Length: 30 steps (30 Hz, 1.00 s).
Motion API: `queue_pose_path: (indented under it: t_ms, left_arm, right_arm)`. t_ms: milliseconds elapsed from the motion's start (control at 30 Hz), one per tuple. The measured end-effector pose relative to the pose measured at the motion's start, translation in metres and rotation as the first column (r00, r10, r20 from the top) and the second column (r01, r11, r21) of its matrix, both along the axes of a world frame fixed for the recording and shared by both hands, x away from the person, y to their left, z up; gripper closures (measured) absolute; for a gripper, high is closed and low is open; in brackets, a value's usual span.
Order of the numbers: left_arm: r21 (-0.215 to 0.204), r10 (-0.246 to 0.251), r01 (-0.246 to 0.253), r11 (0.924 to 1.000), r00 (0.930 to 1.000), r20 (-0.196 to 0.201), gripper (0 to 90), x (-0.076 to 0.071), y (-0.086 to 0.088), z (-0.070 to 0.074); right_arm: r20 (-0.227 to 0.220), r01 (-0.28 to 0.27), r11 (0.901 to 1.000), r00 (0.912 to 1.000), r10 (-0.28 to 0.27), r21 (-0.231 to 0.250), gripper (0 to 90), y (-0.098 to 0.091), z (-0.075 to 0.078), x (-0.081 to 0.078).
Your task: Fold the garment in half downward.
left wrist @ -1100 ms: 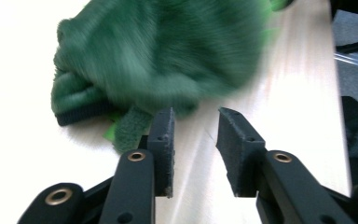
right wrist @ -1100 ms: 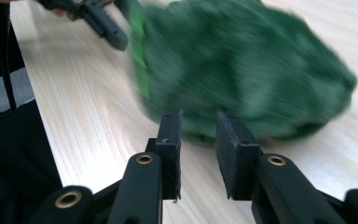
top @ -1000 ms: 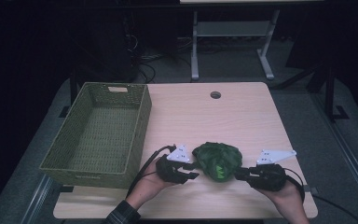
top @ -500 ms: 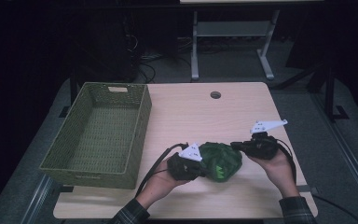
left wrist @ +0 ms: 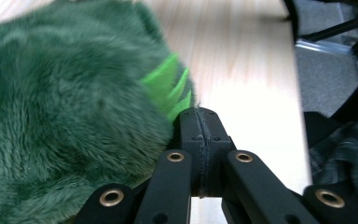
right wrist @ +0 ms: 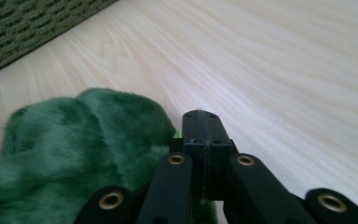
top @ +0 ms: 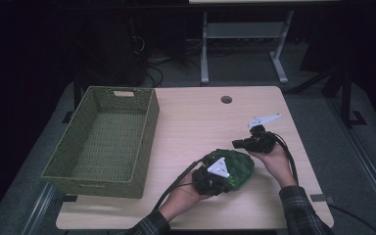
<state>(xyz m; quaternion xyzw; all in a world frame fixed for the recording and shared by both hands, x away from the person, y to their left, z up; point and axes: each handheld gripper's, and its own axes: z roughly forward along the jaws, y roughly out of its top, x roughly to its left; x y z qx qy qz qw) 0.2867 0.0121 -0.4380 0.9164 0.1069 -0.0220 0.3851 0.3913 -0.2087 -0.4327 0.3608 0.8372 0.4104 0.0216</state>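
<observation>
High view had the green plush toy (top: 235, 166) lying on the wooden table (top: 196, 122), near its front edge and well right of the woven basket (top: 103, 142). Left gripper (top: 230, 182) sat right against the toy's near side, jaws pressed together; up close, bright green strips (left wrist: 170, 88) poked out just at their tips. Right gripper (top: 237, 144) hovered at the toy's far right edge, jaws pressed together too, gripping nothing.
</observation>
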Motion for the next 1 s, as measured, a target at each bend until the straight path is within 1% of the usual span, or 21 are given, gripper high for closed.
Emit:
queue_pose_path:
  t_ms: [67, 133, 200, 267, 300, 433, 467, 533, 567, 633, 700, 800, 900, 1000]
  left_arm:
    - [0.012, 0.009, -0.009, 0.9999, 0.9999, -0.007, 89.7, 0.003, 0.001, -0.006]
    - [0.026, 0.018, -0.018, 0.9995, 0.9998, -0.008, 89.7, 0.006, 0.002, -0.011]
    - [0.032, 0.019, -0.018, 0.9993, 0.9998, -0.008, 89.7, 0.008, 0.003, -0.014]
    - [0.033, 0.025, -0.025, 0.9992, 0.9996, -0.011, 89.7, 0.008, 0.003, -0.017]
    - [0.038, 0.026, -0.025, 0.999, 0.9996, -0.009, 89.7, 0.009, 0.003, -0.017]
    - [0.055, 0.023, -0.023, 0.9982, 0.9997, 0.009, 89.7, 0.009, 0.006, -0.017]
    - [0.057, 0.025, -0.026, 0.998, 0.9996, 0.009, 89.7, 0.01, 0.007, -0.017]
    - [0.055, 0.032, -0.032, 0.998, 0.9995, 0.006, 89.7, 0.01, 0.01, -0.018]
    - [0.06, 0.034, -0.034, 0.9976, 0.9994, 0.005, 89.7, 0.011, 0.012, -0.018]
    - [0.062, 0.04, -0.04, 0.9973, 0.9992, 0.007, 89.7, 0.013, 0.016, -0.017]
    - [0.056, 0.06, -0.06, 0.9966, 0.9982, 0.002, 89.7, 0.014, 0.02, -0.017]
    - [0.062, 0.072, -0.072, 0.9955, 0.9974, 0.007, 89.7, 0.019, 0.027, -0.015]
    - [0.062, 0.091, -0.091, 0.9939, 0.9959, 0.003, 89.7, 0.024, 0.034, -0.016]
    - [0.065, 0.116, -0.116, 0.9911, 0.9932, 0.01, 89.7, 0.03, 0.042, -0.015]
  right_arm:
    - [-0.028, -0.013, 0.9998, 0.9995, 0.012, -0.015, 89.9, 0.0, -0.009, 0.003]
    - [-0.059, -0.026, 0.9995, 0.9979, 0.025, -0.016, 89.9, 0.0, -0.015, 0.003]
    - [-0.074, -0.038, 0.9991, 0.9966, 0.036, -0.021, 89.9, 0.001, -0.018, 0.001]
    - [-0.069, -0.046, 0.9987, 0.9966, 0.045, -0.021, 89.9, 0.001, -0.02, -0.002]
    - [-0.075, -0.049, 0.9986, 0.996, 0.048, -0.02, 90.0, 0.001, -0.021, -0.003]
    - [-0.076, -0.058, 0.9982, 0.9955, 0.056, -0.016, 89.9, -0.002, -0.022, -0.009]
    - [-0.079, -0.06, 0.9981, 0.9951, 0.059, -0.014, 90.0, -0.003, -0.022, -0.012]
    - [-0.069, -0.058, 0.9982, 0.996, 0.057, -0.011, 90.0, -0.004, -0.022, -0.017]
    - [-0.068, -0.064, 0.9979, 0.9957, 0.063, -0.011, 89.9, -0.005, -0.022, -0.02]
    - [-0.066, -0.067, 0.9974, 0.9957, 0.065, -0.026, 89.9, -0.005, -0.022, -0.026]
    - [-0.046, -0.066, 0.9971, 0.9968, 0.065, -0.038, 89.9, -0.007, -0.021, -0.03]
    - [-0.043, -0.058, 0.9976, 0.9974, 0.057, -0.037, 89.9, -0.01, -0.021, -0.037]
    - [-0.036, -0.053, 0.998, 0.998, 0.051, -0.034, 89.9, -0.013, -0.021, -0.045]
    - [-0.033, -0.058, 0.9981, 0.9978, 0.057, -0.023, 89.9, -0.013, -0.021, -0.053]
